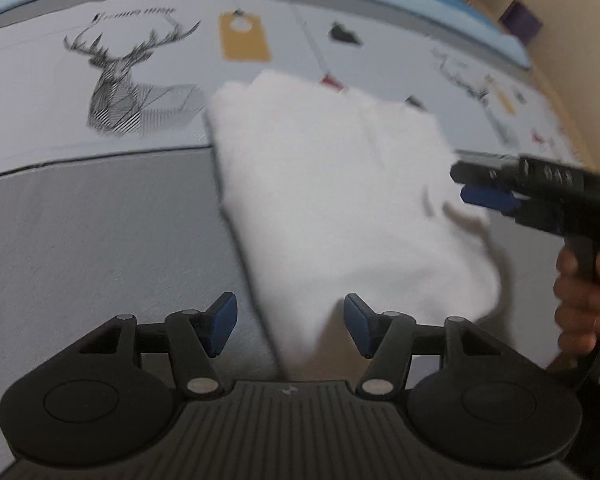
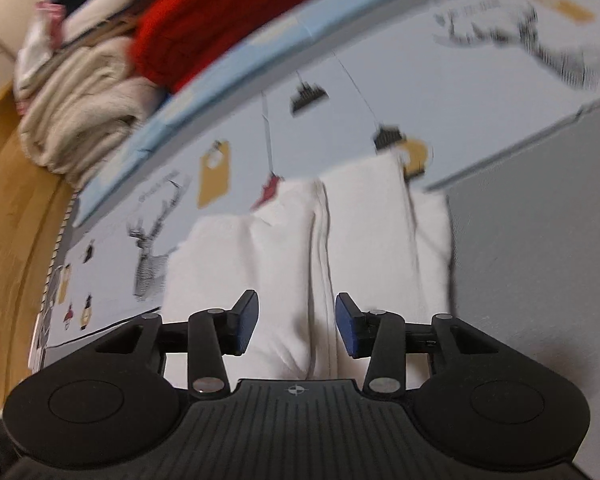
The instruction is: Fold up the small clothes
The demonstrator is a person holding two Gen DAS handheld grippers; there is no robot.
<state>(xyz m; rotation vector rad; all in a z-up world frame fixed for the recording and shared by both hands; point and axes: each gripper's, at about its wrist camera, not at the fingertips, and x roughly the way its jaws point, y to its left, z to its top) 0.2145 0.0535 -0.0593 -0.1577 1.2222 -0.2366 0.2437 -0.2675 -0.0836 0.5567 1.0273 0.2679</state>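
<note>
A white garment point(image 1: 340, 200), folded into a rough rectangle, lies flat on the printed bedsheet point(image 1: 100, 220). My left gripper point(image 1: 290, 326) is open and empty, hovering over the garment's near corner. My right gripper point(image 2: 296, 326) is open and empty above the same garment point(image 2: 284, 264), over a lengthwise fold ridge. The right gripper also shows in the left wrist view point(image 1: 484, 188) at the garment's right edge, held by a hand point(image 1: 584, 300). Both views are motion-blurred.
The sheet has a grey part and a pale part printed with deer heads point(image 1: 128, 92) and yellow tags point(image 1: 244, 36). A pile of clothes, beige point(image 2: 80, 112) and red point(image 2: 220, 12), lies past the bed's far edge. A wooden floor point(image 2: 16, 208) is at left.
</note>
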